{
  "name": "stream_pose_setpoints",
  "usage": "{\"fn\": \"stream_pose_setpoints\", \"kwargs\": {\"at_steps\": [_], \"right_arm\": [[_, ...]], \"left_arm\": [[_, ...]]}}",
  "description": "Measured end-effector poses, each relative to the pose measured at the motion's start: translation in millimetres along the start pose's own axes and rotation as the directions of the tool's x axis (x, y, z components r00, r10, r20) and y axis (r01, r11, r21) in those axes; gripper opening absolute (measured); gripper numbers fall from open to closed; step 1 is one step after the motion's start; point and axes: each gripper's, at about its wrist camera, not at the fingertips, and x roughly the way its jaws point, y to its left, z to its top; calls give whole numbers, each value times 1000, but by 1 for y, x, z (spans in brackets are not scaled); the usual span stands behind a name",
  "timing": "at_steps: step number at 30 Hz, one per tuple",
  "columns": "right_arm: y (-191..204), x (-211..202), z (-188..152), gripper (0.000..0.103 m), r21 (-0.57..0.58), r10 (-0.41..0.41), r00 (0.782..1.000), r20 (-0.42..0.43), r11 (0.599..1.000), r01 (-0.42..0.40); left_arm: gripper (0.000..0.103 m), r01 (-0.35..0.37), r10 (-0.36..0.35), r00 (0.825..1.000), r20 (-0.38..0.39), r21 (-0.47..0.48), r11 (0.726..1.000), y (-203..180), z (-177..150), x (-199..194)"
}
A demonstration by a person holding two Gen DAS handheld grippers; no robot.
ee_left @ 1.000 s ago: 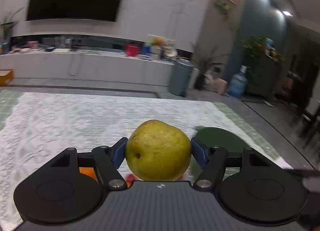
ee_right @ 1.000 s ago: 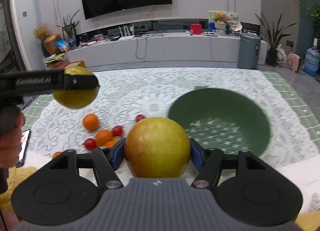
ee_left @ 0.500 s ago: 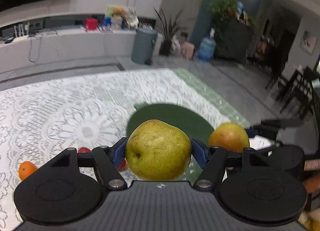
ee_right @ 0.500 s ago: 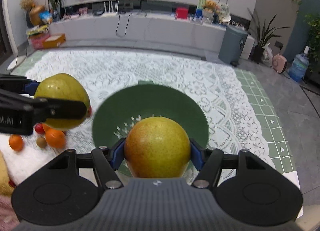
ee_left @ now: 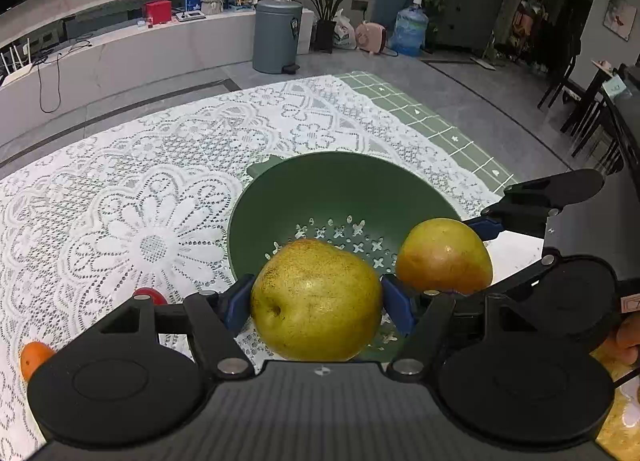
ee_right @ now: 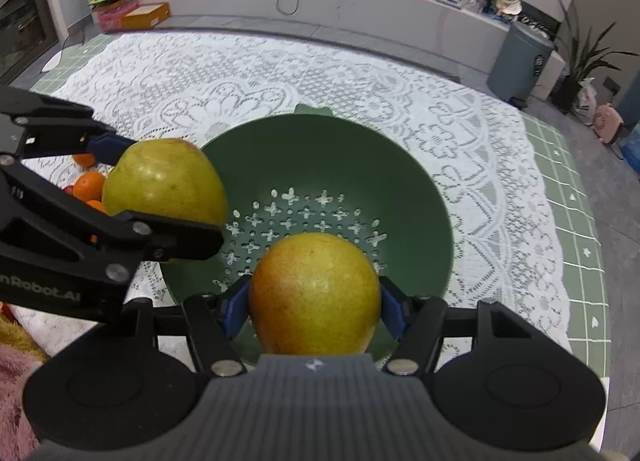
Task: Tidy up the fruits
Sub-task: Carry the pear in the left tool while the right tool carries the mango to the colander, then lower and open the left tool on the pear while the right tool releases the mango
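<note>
My left gripper (ee_left: 316, 301) is shut on a yellow-green pear (ee_left: 316, 299) and holds it over the near left rim of the green colander bowl (ee_left: 320, 185). My right gripper (ee_right: 314, 297) is shut on a yellow-orange pear (ee_right: 314, 293) above the near rim of the same bowl (ee_right: 400, 165). Each view shows the other gripper's pear: the yellow-orange pear (ee_left: 444, 255) in the left wrist view, the green pear (ee_right: 164, 181) in the right wrist view. The bowl holds no fruit.
The bowl stands on a white lace cloth (ee_left: 140, 189) over a green checked mat (ee_right: 580, 229). Small oranges (ee_right: 89, 186) and red fruits (ee_left: 146, 295) lie on the cloth left of the bowl. Another orange (ee_left: 34, 357) is at the near left.
Both grippers have moved with their pears toward the bowl and tilted down over it. The two pears now hang side by side above its near rim.
</note>
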Motion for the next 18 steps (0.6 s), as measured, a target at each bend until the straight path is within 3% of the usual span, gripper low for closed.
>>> {"fn": "stream_pose_setpoints", "kwargs": {"at_steps": [18], "right_arm": [[-10, 41, 8, 63, -61, -3, 989, -148, 998, -6]], "left_arm": [[78, 16, -12, 996, -87, 40, 999, 0, 8, 39]]}}
